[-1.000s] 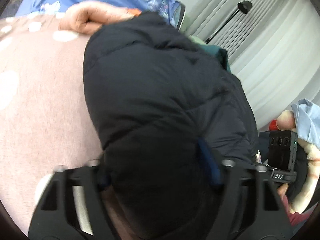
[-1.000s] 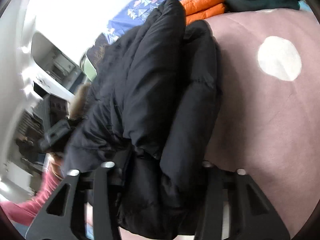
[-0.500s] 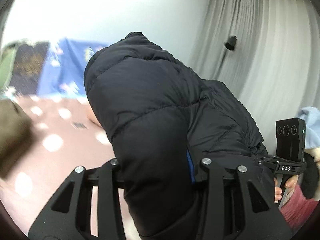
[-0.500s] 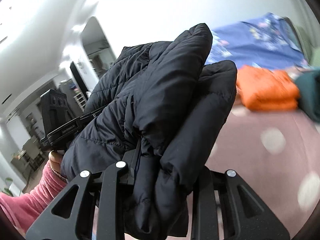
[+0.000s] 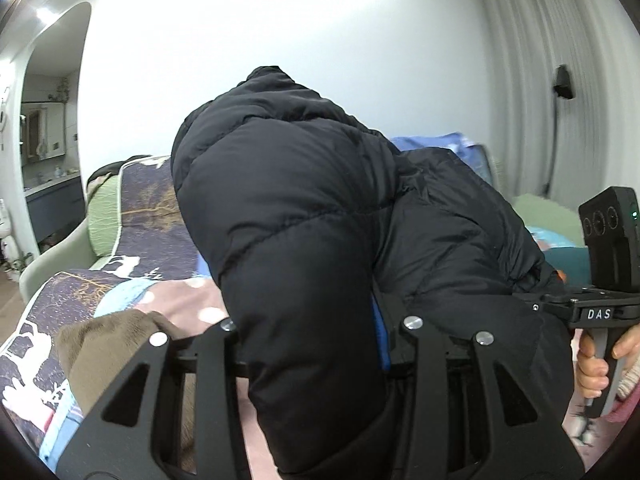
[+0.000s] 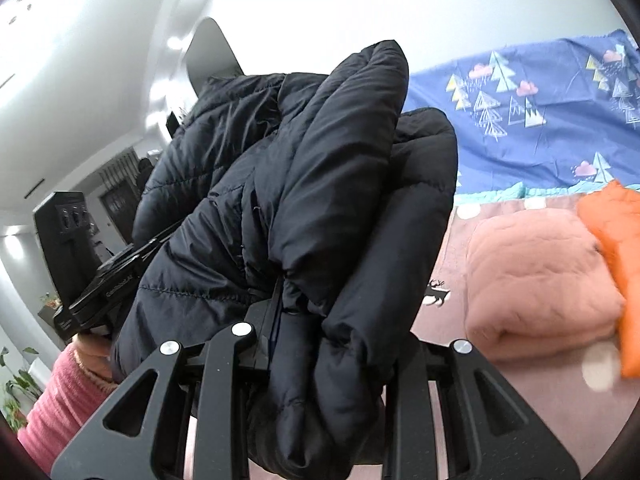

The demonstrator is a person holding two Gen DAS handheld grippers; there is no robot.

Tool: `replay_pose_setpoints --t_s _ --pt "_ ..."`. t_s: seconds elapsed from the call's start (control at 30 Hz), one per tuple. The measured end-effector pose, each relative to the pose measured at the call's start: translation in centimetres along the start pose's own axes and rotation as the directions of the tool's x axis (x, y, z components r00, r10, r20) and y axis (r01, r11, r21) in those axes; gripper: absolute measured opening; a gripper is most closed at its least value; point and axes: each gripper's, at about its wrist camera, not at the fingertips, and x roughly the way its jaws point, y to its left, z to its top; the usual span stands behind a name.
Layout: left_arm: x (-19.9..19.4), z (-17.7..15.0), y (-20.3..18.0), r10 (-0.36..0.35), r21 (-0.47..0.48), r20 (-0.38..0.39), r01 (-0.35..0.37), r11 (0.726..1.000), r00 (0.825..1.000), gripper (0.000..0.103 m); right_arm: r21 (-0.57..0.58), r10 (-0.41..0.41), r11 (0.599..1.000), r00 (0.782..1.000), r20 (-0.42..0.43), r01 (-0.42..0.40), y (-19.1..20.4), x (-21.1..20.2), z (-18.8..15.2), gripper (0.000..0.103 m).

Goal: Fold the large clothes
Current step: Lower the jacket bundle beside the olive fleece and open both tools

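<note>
Left tool (image 5: 320,344) and right tool (image 6: 324,344) each clench the folded black puffer jacket (image 5: 304,216), keeping its layers together above the bed (image 6: 520,384).

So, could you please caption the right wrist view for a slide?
Right gripper clamps a bunched black jacket above the bed.

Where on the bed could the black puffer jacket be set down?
Bare pink spotted cover lies in front of the folded peach garment. Crowded: orange garment beside it, and brown garment on the patterned quilt.
</note>
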Motion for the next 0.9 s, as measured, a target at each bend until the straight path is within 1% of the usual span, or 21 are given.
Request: replay_pose_setpoints --t_s 0.17,0.2,0.23,0.27,0.3,0.33,0.37,0.4,0.43,0.47,0.5,0.53,0.57,0.6,0.63,0.7,0.73,0.77,0.8,0.83,0.9 --pt "8.6 -1.6 3.5 0.064 -0.022 -0.065 -0.065 0.998 0.996 0.040 -0.040 -0.073 0.997 0.996 -0.048 0.071 -1.8 8.1 2.2 0.026" --pt "9.7 -2.1 4.0 0.074 -0.026 -0.074 -0.076 0.997 0.995 0.040 -0.052 -0.089 0.995 0.994 -0.061 0.085 -2.3 10.2 2.6 0.026" --pt "11.9 -2.8 5.1 0.102 -0.043 -0.104 -0.107 0.993 0.989 0.042 -0.061 -0.108 0.993 0.991 -0.080 0.103 -3.2 12.6 2.7 0.027" --pt "13.1 -3.6 5.9 0.130 -0.058 -0.133 -0.138 0.989 0.983 0.048 -0.060 -0.125 0.991 0.987 -0.097 0.119 -3.7 14.3 2.5 0.031" --pt "16.0 -4.9 7.0 0.197 -0.066 -0.207 -0.215 0.975 0.958 0.056 -0.056 -0.180 0.983 0.974 -0.140 0.174 -5.5 17.4 2.2 0.033" --pt "17.9 -6.1 7.8 0.243 -0.061 -0.264 -0.268 0.962 0.933 0.058 -0.064 -0.248 0.969 0.951 -0.184 0.240 -6.5 20.0 1.2 0.037" --pt "19.7 -7.4 8.2 0.287 -0.046 -0.327 -0.318 0.947 0.900 0.060 -0.082 -0.307 0.952 0.924 -0.226 0.296 -6.9 22.0 -0.2 0.049" --pt "21.2 -9.0 8.4 0.318 -0.024 -0.388 -0.354 0.935 0.865 0.062 -0.118 -0.402 0.916 0.863 -0.307 0.385 -8.0 25.0 -2.2 0.053" --pt "22.4 -11.0 8.2 0.330 -0.003 -0.424 -0.365 0.931 0.844 0.064 -0.118 -0.439 0.897 0.836 -0.330 0.425 -8.8 26.3 -3.9 0.056" --pt "22.5 -12.2 8.0 0.347 -0.004 -0.400 -0.380 0.925 0.848 0.064 -0.068 -0.430 0.900 0.852 -0.299 0.431 -9.6 26.3 -4.8 0.068" --pt "22.3 -12.9 7.7 0.370 0.007 -0.367 -0.395 0.919 0.854 0.065 0.021 -0.400 0.905 0.868 -0.294 0.425 -11.0 25.8 -4.9 0.075" --pt "22.1 -13.4 7.0 0.390 0.056 -0.336 -0.395 0.917 0.857 0.065 0.071 -0.357 0.916 0.882 -0.307 0.395 -11.8 25.6 -4.9 0.076" --pt "22.3 -13.9 6.8 0.407 0.098 -0.321 -0.398 0.912 0.855 0.065 0.087 -0.333 0.922 0.888 -0.317 0.376 -12.1 25.3 -4.9 0.076" --pt "22.5 -14.1 6.5 0.415 0.119 -0.319 -0.398 0.909 0.852 0.065 0.068 -0.339 0.923 0.886 -0.318 0.378 -11.7 25.2 -4.9 0.076" --pt "22.6 -14.0 6.7 0.413 0.117 -0.326 -0.397 0.910 0.850 0.065 0.036 -0.364 0.918 0.877 -0.312 0.394 -11.1 25.1 -4.8 0.076" --pt "22.4 -13.4 6.9 0.408 0.105 -0.343 -0.397 0.912 0.846 0.068 -0.022 -0.420 0.902 0.862 -0.285 0.432 -9.3 24.5 -4.8 0.076" --pt "22.0 -13.1 6.4 0.410 0.102 -0.346 -0.401 0.911 0.844 0.070 -0.069 -0.458 0.887 0.851 -0.258 0.456 -8.0 23.7 -4.6 0.076" --pt "22.0 -13.0 6.5 0.410 0.096 -0.345 -0.403 0.910 0.844 0.072 -0.100 -0.476 0.879 0.847 -0.238 0.466 -6.8 23.3 -4.8 0.076" --pt "21.3 -12.8 6.4 0.406 0.079 -0.341 -0.404 0.911 0.848 0.074 -0.160 -0.507 0.861 0.840 -0.192 0.483 -5.2 22.0 -5.1 0.076" --pt "20.5 -12.7 6.5 0.397 0.061 -0.337 -0.402 0.914 0.854 0.076 -0.200 -0.520 0.850 0.840 -0.158 0.488 -3.9 21.0 -5.1 0.076" --pt "18.5 -12.2 6.7 0.384 0.026 -0.328 -0.398 0.917 0.863 0.078 -0.270 -0.527 0.829 0.845 -0.087 0.490 -2.0 18.4 -4.5 0.076"
